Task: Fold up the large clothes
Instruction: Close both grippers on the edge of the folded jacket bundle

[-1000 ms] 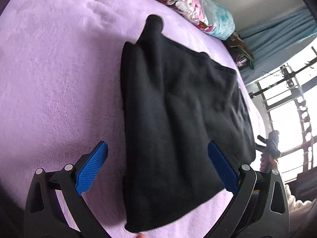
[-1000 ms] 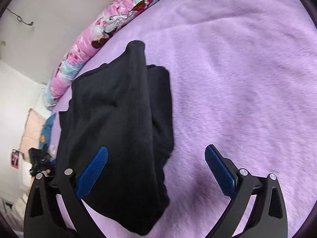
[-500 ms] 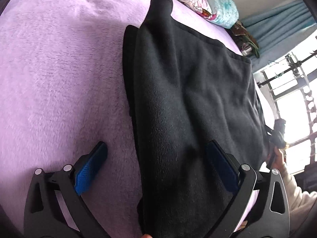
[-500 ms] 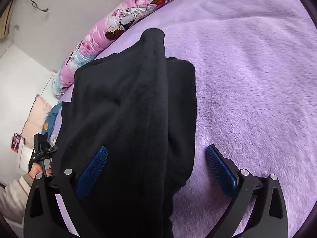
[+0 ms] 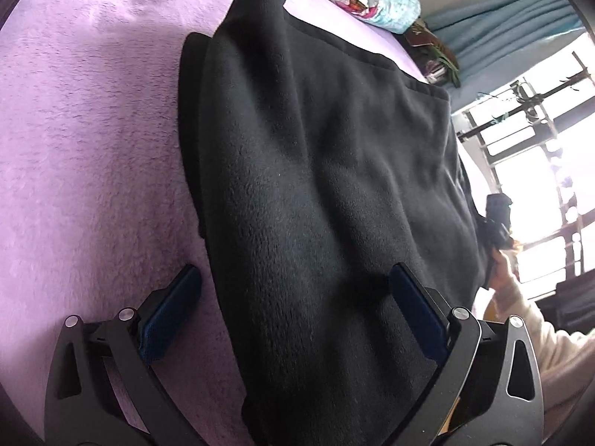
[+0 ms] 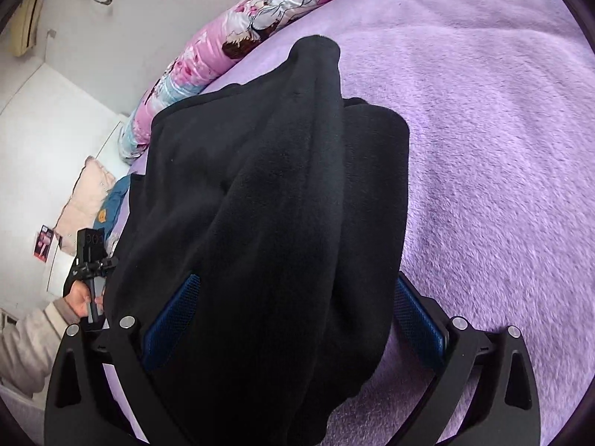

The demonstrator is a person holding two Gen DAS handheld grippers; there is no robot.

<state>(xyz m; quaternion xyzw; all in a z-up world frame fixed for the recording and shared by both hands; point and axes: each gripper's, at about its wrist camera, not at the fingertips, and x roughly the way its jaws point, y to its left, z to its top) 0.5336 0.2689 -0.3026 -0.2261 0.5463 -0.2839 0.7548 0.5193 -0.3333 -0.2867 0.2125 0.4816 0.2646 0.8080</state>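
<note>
A black fleece garment (image 5: 316, 186) lies partly folded on a lilac plush bed cover (image 5: 85, 141). My left gripper (image 5: 293, 319) is open, low over the garment's near left edge, with cloth lying between its blue pads. In the right wrist view the same garment (image 6: 267, 204) fills the middle. My right gripper (image 6: 293, 319) is open, its jaws straddling the garment's near right corner. A narrow cuff-like end (image 6: 316, 52) points away toward the pillows. The garment's near edge is hidden below both grippers.
A pink and blue printed pillow roll (image 6: 241, 44) lies along the bed's far side. Blue curtains (image 5: 502, 33) and a bright window (image 5: 539, 171) are at the right. A person's sleeve and hand (image 6: 55, 316) hold the other gripper. The lilac cover stretches right (image 6: 502, 148).
Both grippers have moved forward and down over the garment. Cloth that lay ahead of the jaws now sits between them. The jaws stay open.
</note>
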